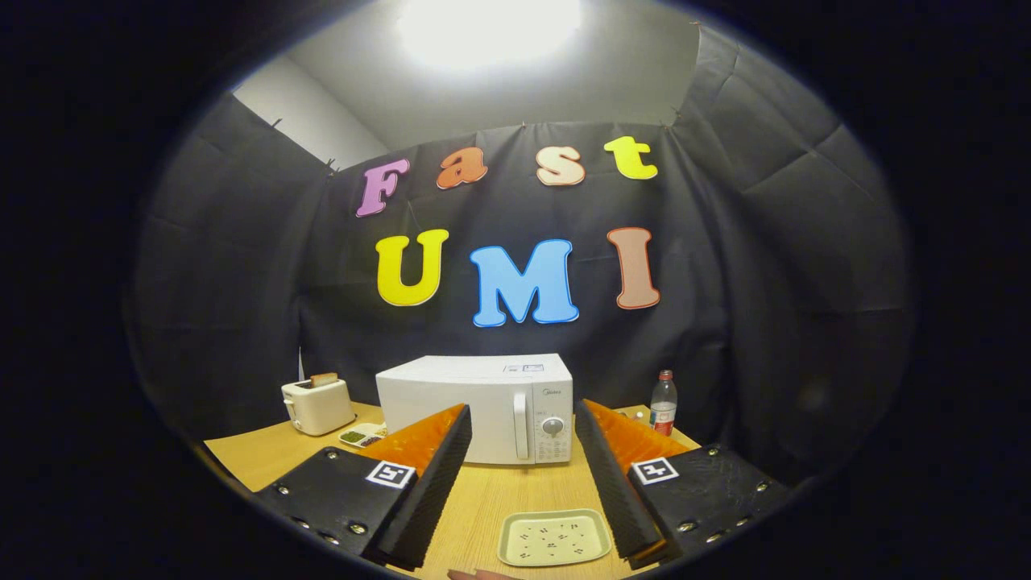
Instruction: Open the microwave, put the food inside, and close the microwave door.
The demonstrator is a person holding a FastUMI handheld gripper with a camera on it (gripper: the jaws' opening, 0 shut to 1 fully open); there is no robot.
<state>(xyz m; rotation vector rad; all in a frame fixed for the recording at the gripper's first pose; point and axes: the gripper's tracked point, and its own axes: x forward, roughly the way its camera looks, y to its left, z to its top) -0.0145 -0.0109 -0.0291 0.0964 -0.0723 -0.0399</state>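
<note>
A: Two fingers of the hand-held gripper are standing wide apart and gripping nothing; nothing is lying between the pads. My reading: they are being held spread because the next contact is a door handle, not a pinch on something small.

B: Noting the white box-shaped microwave as landmark. Its door is sitting shut, with the white vertical handle beside the round grey dial. It is facing the gripper squarely, probably so the handle can be reached head-on.

A: Agreed. Opening is looking not yet begun. Where is the food lying?

B: In front of the microwave, nearer the gripper, a pale green square tray with dark specks is resting on the light wooden table, low between the fingers and closest to the right one. Whether this counts as the food, I am judging only from the task. A small divided dish holding green and dark bits is sitting left of the microwave, at its front corner.

A: Other items?

B: Cream toaster with a slice standing in its slot, farther left of the microwave; clear plastic bottle with a red label to the microwave's right. Both are standing clear of the door's swing, by my estimate.
</note>
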